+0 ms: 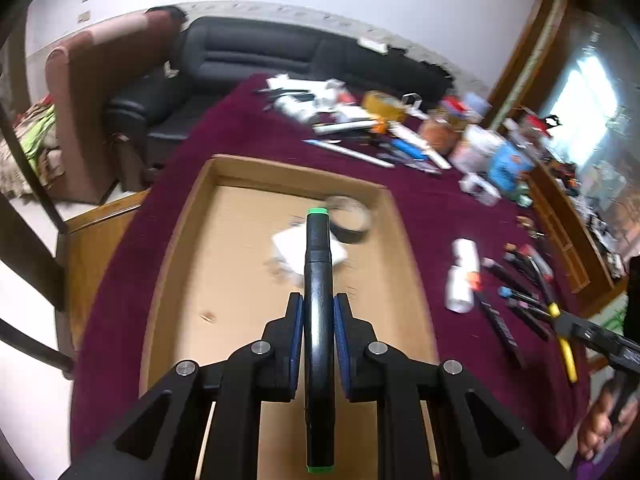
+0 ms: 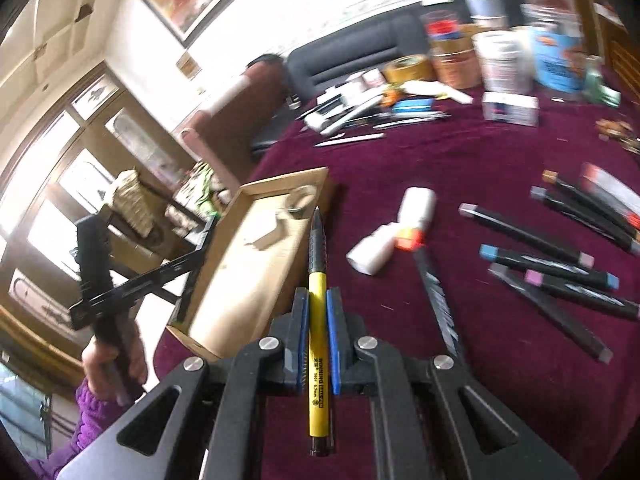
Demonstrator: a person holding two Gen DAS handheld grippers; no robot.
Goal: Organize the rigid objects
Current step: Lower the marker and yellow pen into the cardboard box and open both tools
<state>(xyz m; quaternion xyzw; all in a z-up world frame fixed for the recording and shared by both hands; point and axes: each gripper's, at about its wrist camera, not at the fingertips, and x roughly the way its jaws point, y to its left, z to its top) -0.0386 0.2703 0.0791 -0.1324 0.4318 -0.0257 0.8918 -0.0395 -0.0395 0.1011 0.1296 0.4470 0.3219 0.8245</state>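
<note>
I have the left gripper point(image 1: 319, 322) with its jaws clamped on a black marker point(image 1: 318, 280) with green end caps, which runs lengthwise between the blue pads and sticks out ahead over the cardboard tray point(image 1: 184, 240). Inside that tray I see a roll of tape point(image 1: 349, 216) near the far right corner and a white flat piece point(image 1: 290, 242) just in front of it, both blurred. The tray sits on the desk's maroon cloth point(image 1: 248, 120). My right gripper point(image 2: 318, 312) has its jaws pressed together on a yellow pen point(image 2: 318, 320) with a black grip, its tip pointing ahead toward the tray's near wall point(image 2: 296, 248). To the right of the pen, on the cloth, lie a white bottle with an orange collar point(image 2: 394, 232) and a loose scatter of black markers point(image 2: 548, 264) with coloured caps. Further back along the desk I make out a heap of pens, tape rolls and tubs point(image 2: 440, 68), too blurred to sort. In the right wrist view, a hand in a purple sleeve point(image 2: 112, 360) grips the other gripper's handle.
</note>
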